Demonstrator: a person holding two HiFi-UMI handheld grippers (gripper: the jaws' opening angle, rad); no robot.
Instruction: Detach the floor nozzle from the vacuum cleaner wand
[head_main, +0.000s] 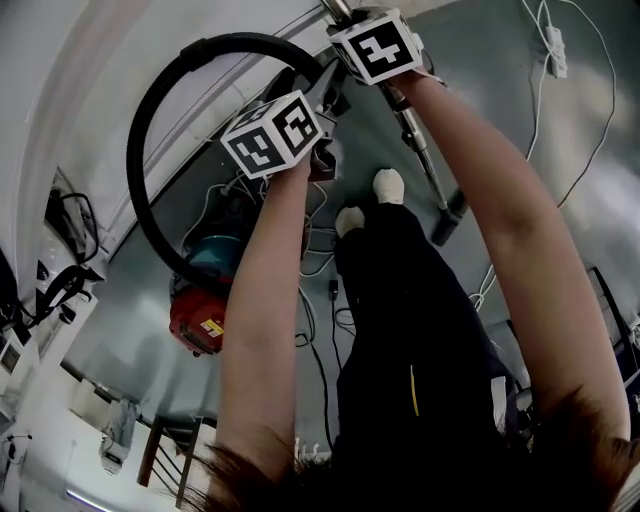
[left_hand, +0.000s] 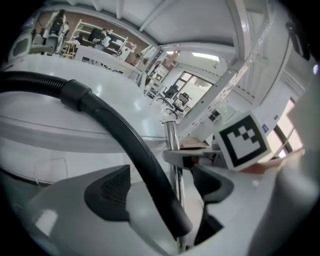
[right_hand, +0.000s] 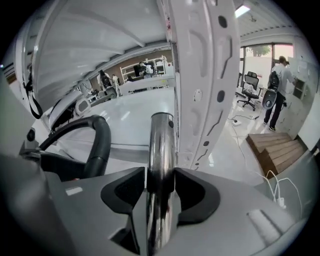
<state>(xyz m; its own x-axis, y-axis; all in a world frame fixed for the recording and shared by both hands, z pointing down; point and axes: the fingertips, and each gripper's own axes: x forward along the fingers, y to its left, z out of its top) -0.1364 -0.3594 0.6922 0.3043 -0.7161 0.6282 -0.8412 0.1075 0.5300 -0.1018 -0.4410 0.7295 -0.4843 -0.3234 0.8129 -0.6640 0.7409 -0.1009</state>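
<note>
The chrome wand (head_main: 420, 150) runs down past the person's feet to a dark end piece (head_main: 447, 222); no floor nozzle shows in any view. My right gripper (right_hand: 161, 187) is shut on the chrome wand (right_hand: 161, 150), its pads pressing both sides. My left gripper (left_hand: 160, 189) stands wide open around the black curved hose handle (left_hand: 135, 150), which crosses the gap without touching the pads (left_hand: 107, 192). Just beyond it, the left gripper view shows the right gripper's marker cube (left_hand: 242, 141) and the wand (left_hand: 172, 142). In the head view both cubes (head_main: 275, 133) (head_main: 378, 45) sit close together at the top.
The black hose (head_main: 140, 170) loops down to the red and teal vacuum body (head_main: 205, 300) on the floor at left. Cables (head_main: 320, 250) lie near the person's feet (head_main: 388, 185). A white column (right_hand: 200, 75) stands right behind the wand. Wooden steps (right_hand: 275, 147) lie at right.
</note>
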